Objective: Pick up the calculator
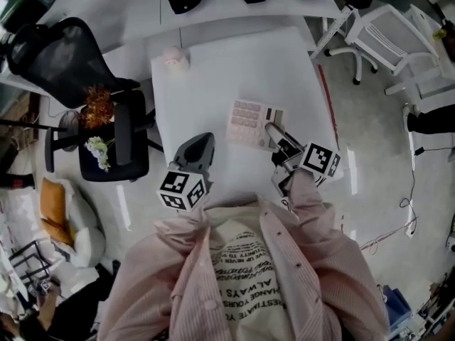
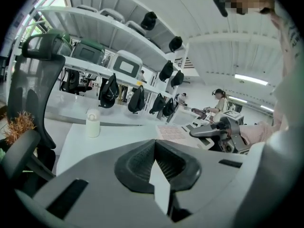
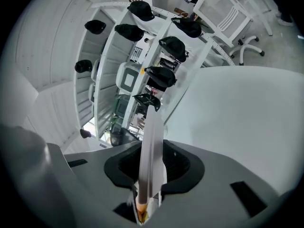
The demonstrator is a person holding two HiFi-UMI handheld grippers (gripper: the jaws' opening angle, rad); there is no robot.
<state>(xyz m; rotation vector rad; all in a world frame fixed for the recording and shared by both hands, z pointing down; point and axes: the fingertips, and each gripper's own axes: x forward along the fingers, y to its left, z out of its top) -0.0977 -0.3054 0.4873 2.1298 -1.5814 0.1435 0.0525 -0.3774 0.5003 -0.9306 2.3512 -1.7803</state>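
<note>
The calculator (image 1: 250, 124) is pale with pink keys and hangs over the white table (image 1: 234, 62). My right gripper (image 1: 274, 135) is shut on its near right edge. In the right gripper view the calculator (image 3: 151, 146) shows edge-on as a thin upright slab clamped between the dark pads of my right gripper (image 3: 152, 171). My left gripper (image 1: 199, 148) hovers over the table's near left edge, jaws together and empty. From the left gripper view its jaws (image 2: 156, 165) meet at the tips, and the calculator (image 2: 178, 133) shows at the right in the right gripper (image 2: 204, 132).
A small white cup (image 1: 174, 57) stands at the table's far left corner. A black mesh chair (image 1: 64, 59) and a seat with flowers (image 1: 99, 109) lie left of the table. A white chair (image 1: 387, 34) is at the far right. Shelves with dark helmets run along the back.
</note>
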